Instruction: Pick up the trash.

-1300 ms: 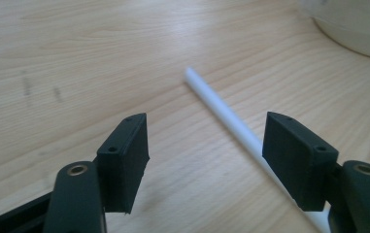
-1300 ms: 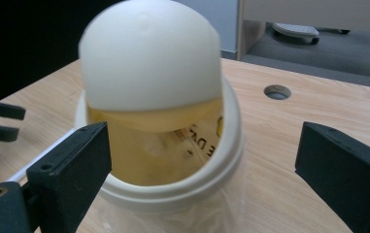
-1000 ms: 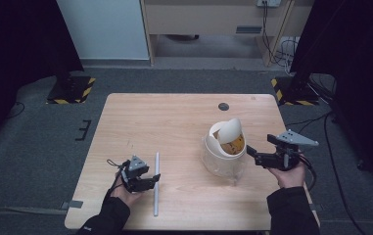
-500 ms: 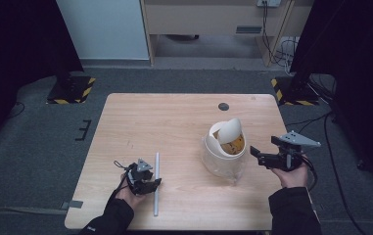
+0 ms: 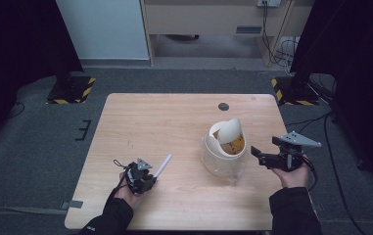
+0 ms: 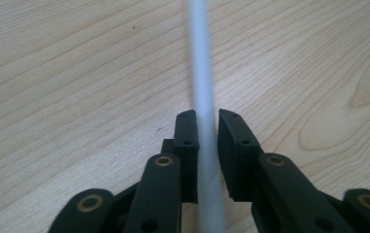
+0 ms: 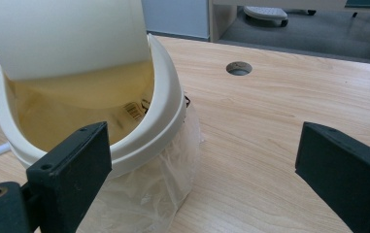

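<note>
A thin white rod (image 5: 163, 166) (image 6: 203, 82) sticks out up and to the right from my left gripper (image 5: 147, 180) (image 6: 207, 116) near the table's front left. Its jaws have just been closing and are now shut on the rod, with both pads against it. A small white bin (image 5: 222, 149) (image 7: 139, 131) with a tilted swing lid (image 5: 229, 129) and a clear plastic liner stands right of centre. My right gripper (image 5: 255, 152) (image 7: 207, 145) hovers just right of the bin, open, with nothing between its jaws.
The wooden table (image 5: 164, 117) has a round cable hole (image 5: 223, 106) (image 7: 239, 68) behind the bin. Two black stands with yellow-black stripes (image 5: 71, 88) sit on the grey floor beyond the far corners. A wooden cabinet (image 5: 208, 19) lines the back.
The left gripper closed on the rod, which lay flat and lengthwise on the table and now slants up to the right. The right gripper shifted slightly right of the bin.
</note>
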